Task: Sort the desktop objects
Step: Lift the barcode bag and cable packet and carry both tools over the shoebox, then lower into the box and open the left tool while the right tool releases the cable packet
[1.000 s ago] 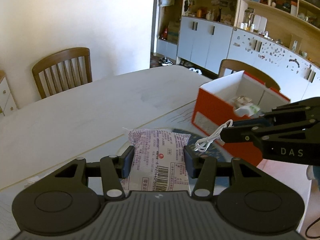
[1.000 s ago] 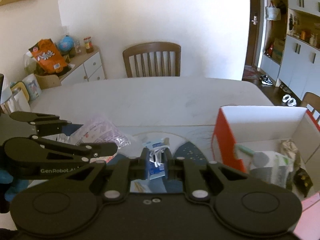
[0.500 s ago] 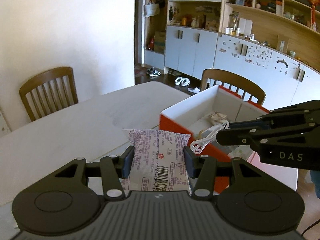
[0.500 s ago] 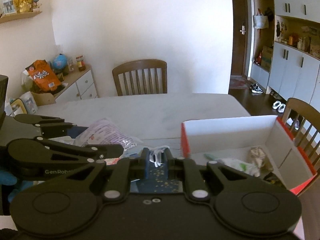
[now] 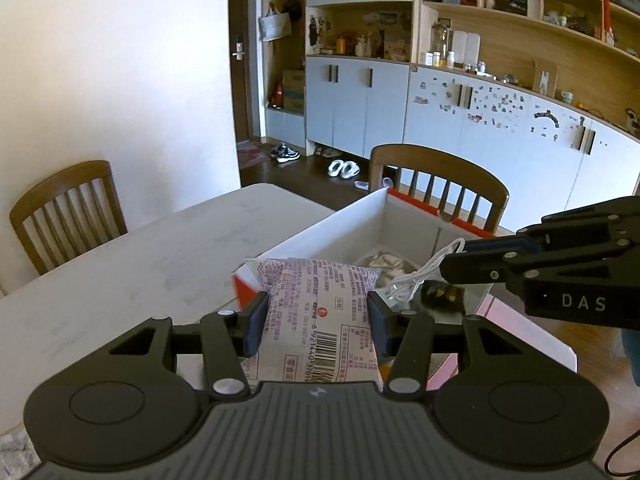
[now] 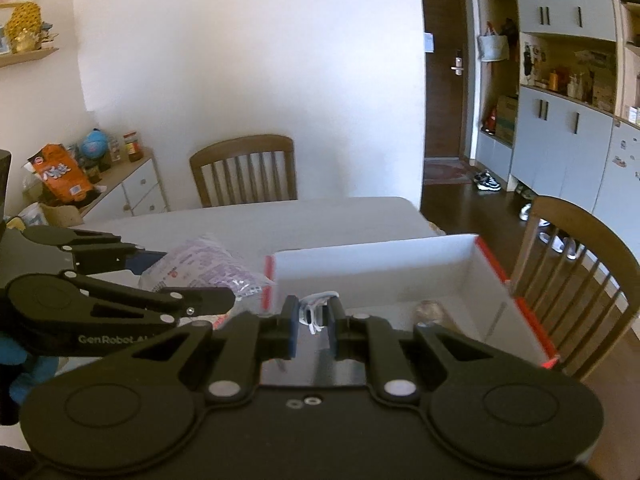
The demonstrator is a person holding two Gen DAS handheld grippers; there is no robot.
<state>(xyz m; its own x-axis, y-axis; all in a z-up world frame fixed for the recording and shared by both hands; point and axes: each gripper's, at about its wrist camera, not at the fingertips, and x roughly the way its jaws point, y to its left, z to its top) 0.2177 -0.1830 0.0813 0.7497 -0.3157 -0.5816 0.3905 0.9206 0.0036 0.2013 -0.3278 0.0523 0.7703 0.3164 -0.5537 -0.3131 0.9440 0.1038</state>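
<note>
Above the open box (image 5: 328,236) on the table (image 5: 120,264), the left hand-held gripper (image 5: 316,320) holds a snack packet (image 5: 320,300) between its pads. Beside it, the right hand-held gripper (image 6: 314,322) is closed tight on a white cable (image 6: 316,308).

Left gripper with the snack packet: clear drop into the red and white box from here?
Probably yes. The left gripper holds the snack packet at the open top of the box, no lid. The right gripper, gripping the white cable, hangs over the same box and may crowd it.
</note>
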